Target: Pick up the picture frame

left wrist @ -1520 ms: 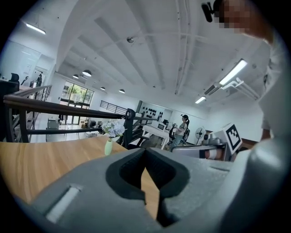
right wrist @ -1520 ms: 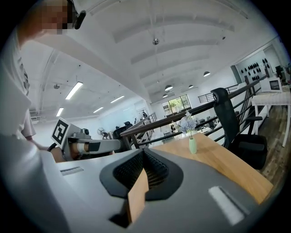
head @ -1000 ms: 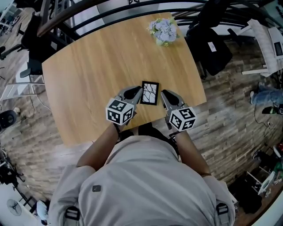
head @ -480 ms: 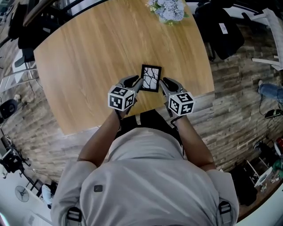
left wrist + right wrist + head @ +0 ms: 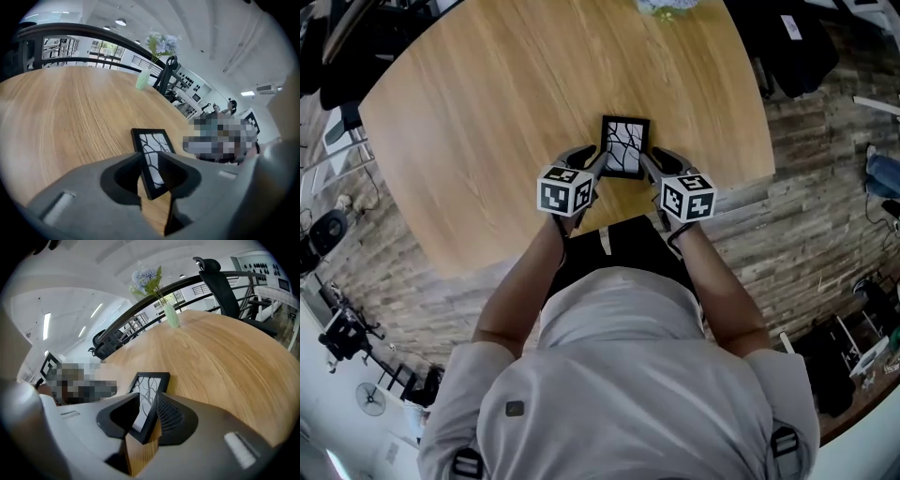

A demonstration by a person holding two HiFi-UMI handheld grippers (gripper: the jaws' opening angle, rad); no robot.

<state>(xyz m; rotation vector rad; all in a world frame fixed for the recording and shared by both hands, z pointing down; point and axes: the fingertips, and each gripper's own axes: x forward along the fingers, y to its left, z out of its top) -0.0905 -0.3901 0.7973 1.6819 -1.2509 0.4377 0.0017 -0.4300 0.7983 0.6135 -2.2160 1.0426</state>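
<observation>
A black picture frame [image 5: 625, 147] with a white branch-pattern print lies on the wooden table [image 5: 487, 112] near its front edge. My left gripper [image 5: 596, 165] is at the frame's near left corner and my right gripper [image 5: 648, 167] at its near right corner. In the left gripper view the frame [image 5: 151, 143] has its near corner between the jaws of the left gripper [image 5: 150, 161], which are opening; the pads stand off it. The right gripper view shows the same: the frame's [image 5: 151, 383] corner sits between the opening jaws of the right gripper [image 5: 149, 403], untouched.
A green vase of pale flowers [image 5: 143, 79] [image 5: 171, 315] stands at the table's far edge. A black office chair [image 5: 220, 277] and a dark railing [image 5: 93, 35] lie beyond the table. The person's torso is close against the table's near edge.
Both grippers have come down to the table with the picture frame between them. Their jaws have widened and let go of the frame's near corners.
</observation>
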